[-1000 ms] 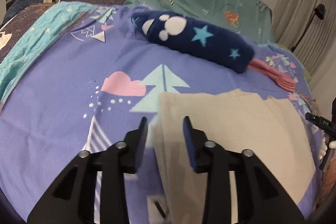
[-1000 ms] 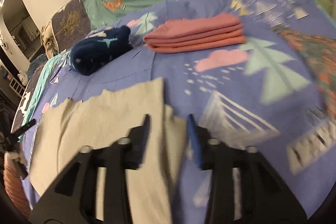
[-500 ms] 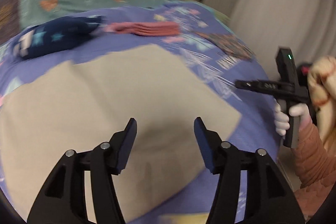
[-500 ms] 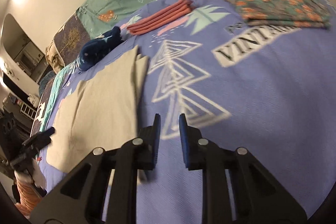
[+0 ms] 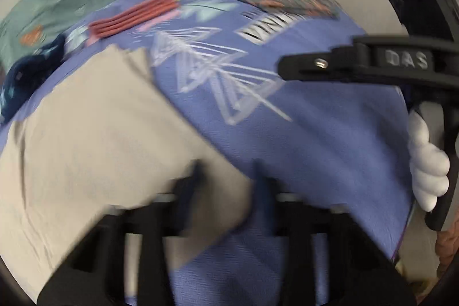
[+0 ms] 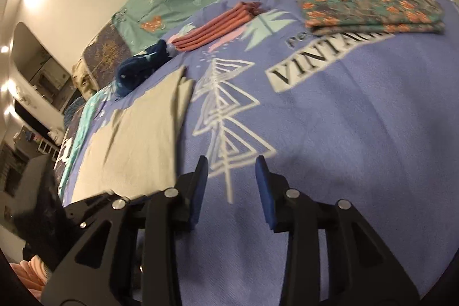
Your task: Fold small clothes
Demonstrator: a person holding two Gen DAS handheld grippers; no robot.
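- The beige cloth [image 5: 94, 139] lies spread flat on the bed [image 6: 330, 148], its near corner close to the bed's near edge. It looks partly folded, with one side strip already doubled over.
- The left gripper [image 5: 226, 185] is at that near corner. Its jaws have just been closing, with the corner between them. The picture is blurred, and a gap shows.
- The right gripper [image 6: 231, 179] hangs over bare blanket just beside the cloth's long edge. Its jaws have just been opening, stand moderately apart and hold nothing.
- My guess is a corner grasp for the next fold. The right jaws need the matching corner before both lift.
- Finished piles [image 6: 218, 27] sit toward the far edge.
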